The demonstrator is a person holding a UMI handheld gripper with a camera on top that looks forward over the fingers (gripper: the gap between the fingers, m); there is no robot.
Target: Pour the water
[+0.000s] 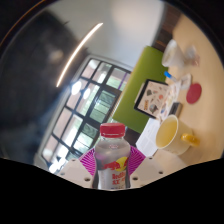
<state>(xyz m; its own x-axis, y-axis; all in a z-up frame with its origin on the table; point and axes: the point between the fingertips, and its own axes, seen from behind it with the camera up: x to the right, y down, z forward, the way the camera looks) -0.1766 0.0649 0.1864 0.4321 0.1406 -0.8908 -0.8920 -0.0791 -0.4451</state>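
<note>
Gripper view: the whole scene is tilting, so the room beyond is running at a slant.
Tongs [113,163]: two fingers with pink pads [90,160] are pressing on either side of a bottle, pinching it.
Bottle [113,158]: clear plastic with a pale cap and a red and white label, sitting between the fingers and filling the gap; its cap is pointing away from the tongs.
Cup [170,133]: a yellow cup is lying just ahead and to the right of the bottle, its open mouth showing, apart from the bottle.
Table [140,80]: a green top is stretching beyond the cup.
Card [158,98]: a white printed sheet is lying on the table, beyond the cup.
Disc [193,92]: a small red round thing is sitting to the right of the card.
Window [85,95]: dark-framed panes are showing beyond the bottle, to the left.
</note>
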